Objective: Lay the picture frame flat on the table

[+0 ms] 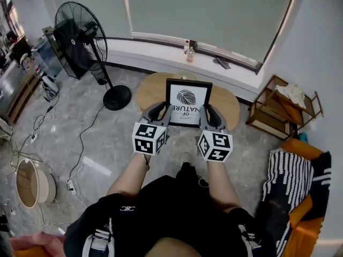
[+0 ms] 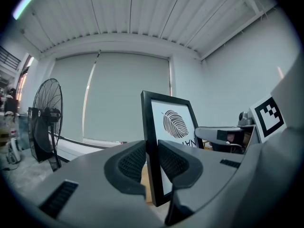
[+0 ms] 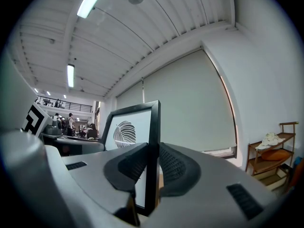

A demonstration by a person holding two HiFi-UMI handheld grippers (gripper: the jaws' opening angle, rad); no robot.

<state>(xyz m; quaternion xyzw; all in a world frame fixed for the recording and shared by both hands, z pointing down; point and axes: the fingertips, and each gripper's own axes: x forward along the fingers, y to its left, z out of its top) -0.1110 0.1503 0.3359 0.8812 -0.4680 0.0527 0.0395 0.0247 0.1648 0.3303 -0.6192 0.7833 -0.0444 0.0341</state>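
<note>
A black picture frame (image 1: pixel 188 104) with a white leaf print is held up above the round wooden table (image 1: pixel 148 88). My left gripper (image 1: pixel 164 113) is shut on the frame's left edge, and in the left gripper view the black frame edge (image 2: pixel 151 141) sits pinched between the two pads. My right gripper (image 1: pixel 206 115) is shut on the right edge; the right gripper view shows that frame edge (image 3: pixel 153 146) clamped between its pads. The frame stands upright and tilted back, its print facing me.
A black standing fan (image 1: pixel 83 39) is left of the table. A window sill (image 1: pixel 177 50) with a small bottle (image 1: pixel 189 54) runs behind it. A wooden shelf (image 1: pixel 284 108) stands at right, an orange seat with a striped throw (image 1: pixel 292 181) nearer. Cables lie on the floor at left.
</note>
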